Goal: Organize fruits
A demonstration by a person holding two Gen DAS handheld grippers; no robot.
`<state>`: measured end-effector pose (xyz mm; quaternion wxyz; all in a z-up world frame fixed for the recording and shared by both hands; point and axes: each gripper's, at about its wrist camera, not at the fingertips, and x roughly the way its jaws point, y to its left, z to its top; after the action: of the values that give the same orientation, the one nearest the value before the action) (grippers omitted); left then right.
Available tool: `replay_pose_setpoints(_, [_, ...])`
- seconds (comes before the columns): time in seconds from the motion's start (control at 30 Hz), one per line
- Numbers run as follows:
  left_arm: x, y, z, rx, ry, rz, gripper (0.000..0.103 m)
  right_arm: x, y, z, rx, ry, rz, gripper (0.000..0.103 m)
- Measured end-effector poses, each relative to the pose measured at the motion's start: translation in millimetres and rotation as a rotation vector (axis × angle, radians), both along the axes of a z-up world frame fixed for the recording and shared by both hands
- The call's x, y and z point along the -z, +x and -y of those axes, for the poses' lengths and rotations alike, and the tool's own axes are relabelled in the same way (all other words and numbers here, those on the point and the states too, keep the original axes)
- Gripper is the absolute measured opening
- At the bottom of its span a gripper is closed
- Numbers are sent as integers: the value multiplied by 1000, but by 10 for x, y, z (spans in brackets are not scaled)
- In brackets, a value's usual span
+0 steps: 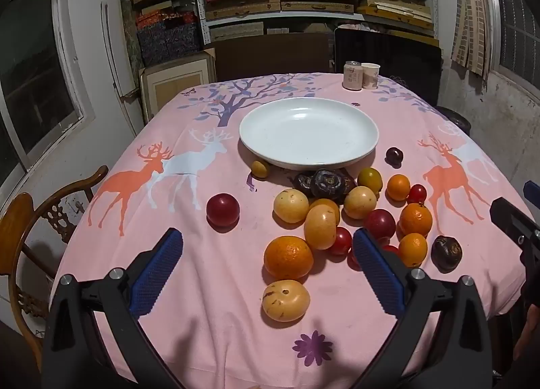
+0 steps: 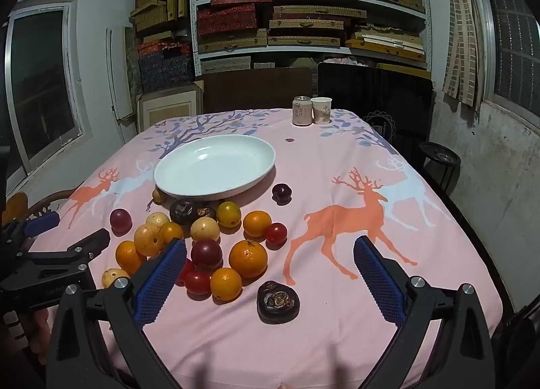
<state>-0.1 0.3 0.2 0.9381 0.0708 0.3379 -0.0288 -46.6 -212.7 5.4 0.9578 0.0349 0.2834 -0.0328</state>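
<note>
Left gripper (image 1: 266,254) and right gripper (image 2: 270,255) hover level above the desk (image 2: 337,338), fingers spread wide, holding nothing. Fruits (image 1: 337,216) lie clustered on the desk just before the empty white plate (image 1: 308,132); both grippers sit nearer than the pile.

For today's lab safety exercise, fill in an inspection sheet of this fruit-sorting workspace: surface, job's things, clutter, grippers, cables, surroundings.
Surface: table under a pink deer-print tablecloth.
Job's things: white plate, nothing on it; mixed fruits loose on the cloth in front of it; one red fruit lies apart.
Clutter: drink can and paper cup at the far edge.
Grippers: left gripper and right gripper, jaws open, holding nothing.
Cables: nothing seen.
Surroundings: shelves of boxes, windows, wooden chair.
</note>
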Motion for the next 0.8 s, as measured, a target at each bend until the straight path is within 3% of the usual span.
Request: replay_pose_setpoints(0.8, [0,2,-4,-1,-7,1,99,-9,3,-5,2,1,3,99])
